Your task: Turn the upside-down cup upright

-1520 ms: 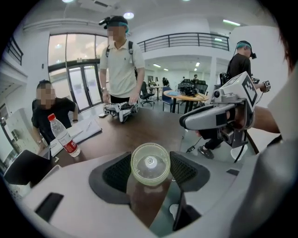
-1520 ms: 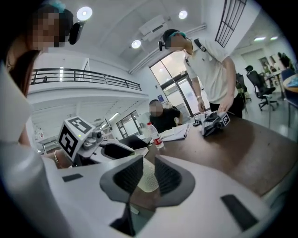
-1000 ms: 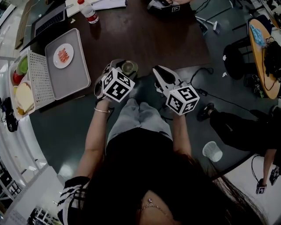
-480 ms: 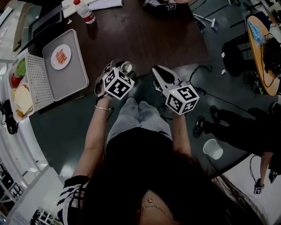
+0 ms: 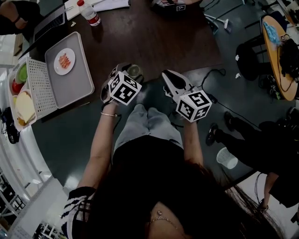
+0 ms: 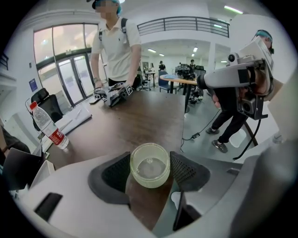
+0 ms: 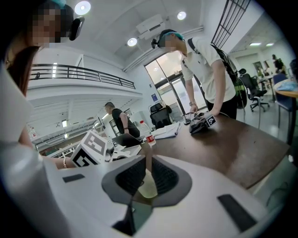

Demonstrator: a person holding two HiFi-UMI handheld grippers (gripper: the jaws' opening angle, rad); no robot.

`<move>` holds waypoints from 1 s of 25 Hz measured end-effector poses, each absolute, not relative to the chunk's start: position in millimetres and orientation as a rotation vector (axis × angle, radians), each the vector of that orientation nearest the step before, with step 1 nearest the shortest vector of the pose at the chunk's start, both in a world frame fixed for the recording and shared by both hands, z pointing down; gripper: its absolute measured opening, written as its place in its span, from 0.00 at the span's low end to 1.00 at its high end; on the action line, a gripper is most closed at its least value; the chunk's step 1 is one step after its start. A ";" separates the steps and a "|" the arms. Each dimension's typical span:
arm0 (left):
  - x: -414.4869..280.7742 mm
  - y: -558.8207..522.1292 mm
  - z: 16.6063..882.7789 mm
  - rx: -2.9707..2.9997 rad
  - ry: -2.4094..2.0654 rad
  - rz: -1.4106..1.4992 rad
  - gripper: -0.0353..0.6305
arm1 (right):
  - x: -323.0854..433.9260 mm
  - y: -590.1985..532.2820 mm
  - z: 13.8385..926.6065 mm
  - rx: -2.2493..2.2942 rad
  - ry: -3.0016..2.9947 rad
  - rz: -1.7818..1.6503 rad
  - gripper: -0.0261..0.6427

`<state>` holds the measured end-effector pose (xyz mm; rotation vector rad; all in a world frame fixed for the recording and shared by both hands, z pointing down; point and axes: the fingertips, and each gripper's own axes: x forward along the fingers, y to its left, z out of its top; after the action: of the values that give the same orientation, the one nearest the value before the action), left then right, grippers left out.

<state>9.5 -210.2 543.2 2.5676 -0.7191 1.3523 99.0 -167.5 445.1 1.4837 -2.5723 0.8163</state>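
A pale green translucent cup [image 6: 149, 165] stands near the front edge of the dark wooden table [image 5: 154, 42], and I look down into its round top. My left gripper [image 5: 128, 70] points steeply down around it. Both of its black pads [image 6: 185, 169] touch the cup's sides. In the head view the cup [image 5: 135, 71] shows just past the left marker cube. My right gripper [image 5: 167, 75] hovers to the cup's right, beyond the table edge, shut with nothing between its jaws. Through their narrow gap in the right gripper view, the cup [image 7: 148, 186] shows behind them.
A grey tray [image 5: 79, 81] with a small plate [image 5: 64, 60] and a white rack [image 5: 39, 86] lie at the left. A water bottle [image 5: 91, 13] stands at the back. Another gripper pair [image 6: 111, 95] rests at the far end beside a standing person [image 6: 116, 46]. A paper cup [image 5: 227, 159] sits at the lower right.
Both grippers and the cup have kept their places. A bystander's legs at the right have shifted, and an arm has come into the top left corner.
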 end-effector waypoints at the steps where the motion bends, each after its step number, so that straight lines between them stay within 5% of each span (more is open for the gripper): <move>1: 9.4 -210.2 543.5 2.568 -0.720 1.349 0.46 | 99.4 -167.4 445.3 1.484 -2.572 0.817 0.11; 15: 5.6 -213.2 517.5 2.606 -0.820 1.242 0.46 | 98.8 -167.9 440.3 1.471 -2.591 0.808 0.11; 25: -19.3 -199.4 452.2 2.606 -1.042 0.822 0.46 | 83.2 -170.5 427.1 1.418 -2.628 0.717 0.10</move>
<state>-19.3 -199.4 452.2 2.6060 -1.0422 0.8224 83.2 -170.5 427.1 1.4185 -2.6282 0.7173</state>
